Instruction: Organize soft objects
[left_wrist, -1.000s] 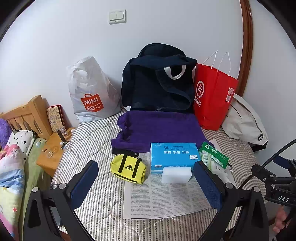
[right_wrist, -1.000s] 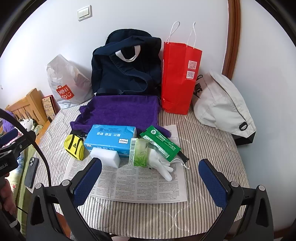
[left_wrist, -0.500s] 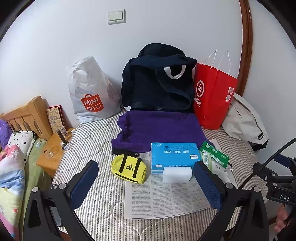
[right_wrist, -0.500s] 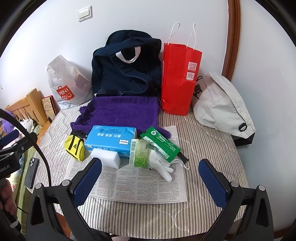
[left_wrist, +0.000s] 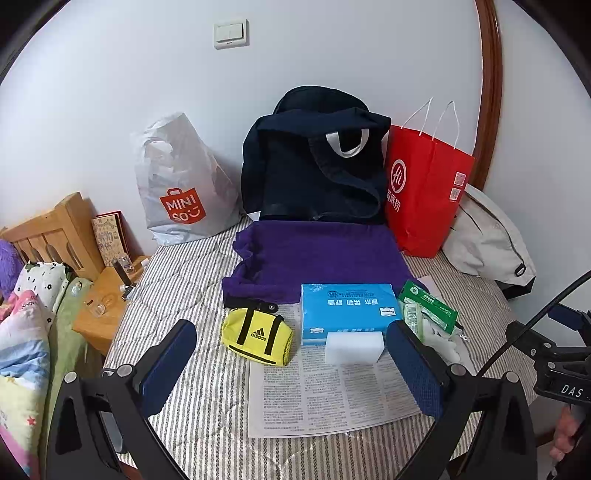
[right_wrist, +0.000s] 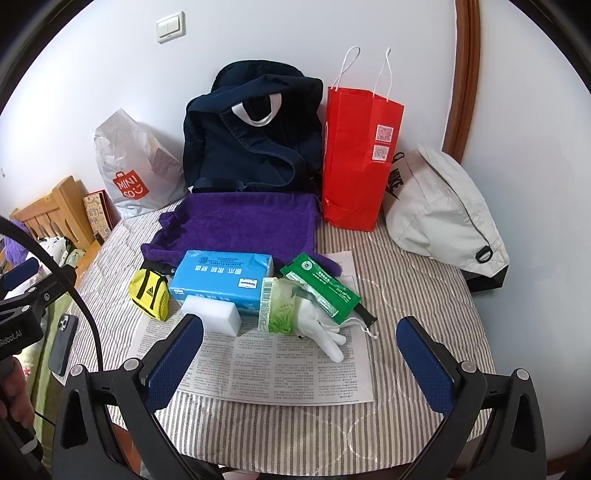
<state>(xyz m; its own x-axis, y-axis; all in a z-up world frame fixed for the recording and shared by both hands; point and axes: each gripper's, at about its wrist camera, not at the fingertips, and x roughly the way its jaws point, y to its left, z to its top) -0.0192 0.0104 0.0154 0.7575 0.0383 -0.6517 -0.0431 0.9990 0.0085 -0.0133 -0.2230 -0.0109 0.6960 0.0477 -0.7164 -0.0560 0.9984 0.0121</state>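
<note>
On a striped mattress lies a newspaper (left_wrist: 332, 391) with soft items along its far edge: a yellow Adidas pouch (left_wrist: 258, 338), a white sponge (left_wrist: 352, 347), a blue tissue pack (left_wrist: 349, 308), a green packet (right_wrist: 319, 290), a green-wrapped roll (right_wrist: 279, 310) and a white glove (right_wrist: 325, 334). A purple towel (left_wrist: 314, 258) lies behind them. My left gripper (left_wrist: 291, 354) is open and empty, hovering before the pouch and sponge. My right gripper (right_wrist: 301, 350) is open and empty, before the glove.
Against the wall stand a white Miniso bag (left_wrist: 177, 184), a dark navy bag (left_wrist: 317, 166), a red paper bag (left_wrist: 424, 192) and a white Nike bag (right_wrist: 439, 210). A wooden headboard and small wooden stand (left_wrist: 99, 310) are at left. A phone (right_wrist: 62, 343) lies left.
Both grippers have crept slightly forward toward the items. Nothing on the bed has moved.
</note>
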